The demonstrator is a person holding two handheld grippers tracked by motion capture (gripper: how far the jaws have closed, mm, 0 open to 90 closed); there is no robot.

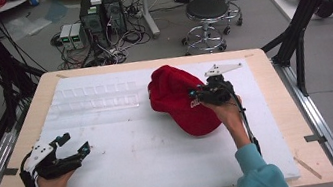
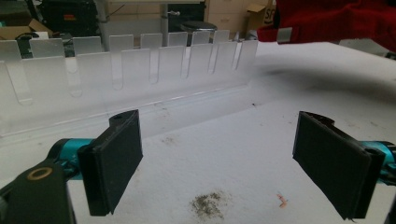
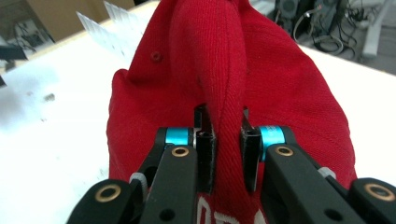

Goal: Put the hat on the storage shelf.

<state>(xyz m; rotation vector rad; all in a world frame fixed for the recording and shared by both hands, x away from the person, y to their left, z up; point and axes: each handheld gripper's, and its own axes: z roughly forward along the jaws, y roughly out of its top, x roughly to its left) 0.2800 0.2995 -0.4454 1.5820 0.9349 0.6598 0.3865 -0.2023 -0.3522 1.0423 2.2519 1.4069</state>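
A red baseball cap (image 1: 175,97) with white lettering sits right of the middle of the white mat, its brim toward the person. My right gripper (image 1: 198,94) is shut on a pinched fold of the cap's front fabric; in the right gripper view that red fold of the cap (image 3: 280,79) is squeezed between the two black pads of my right gripper (image 3: 227,140). At the mat's near left corner my left gripper (image 1: 72,145) rests in the person's hand, its jaws wide apart. The left gripper view shows my left gripper (image 2: 219,163) with nothing between its pads.
A clear plastic slotted rack (image 1: 94,99) lies on the mat's far left (image 2: 140,65). The wooden table (image 1: 288,104) edges the white mat (image 1: 138,153). Black frame posts (image 1: 302,6) stand at the right; stools (image 1: 206,13) and computers are on the floor beyond.
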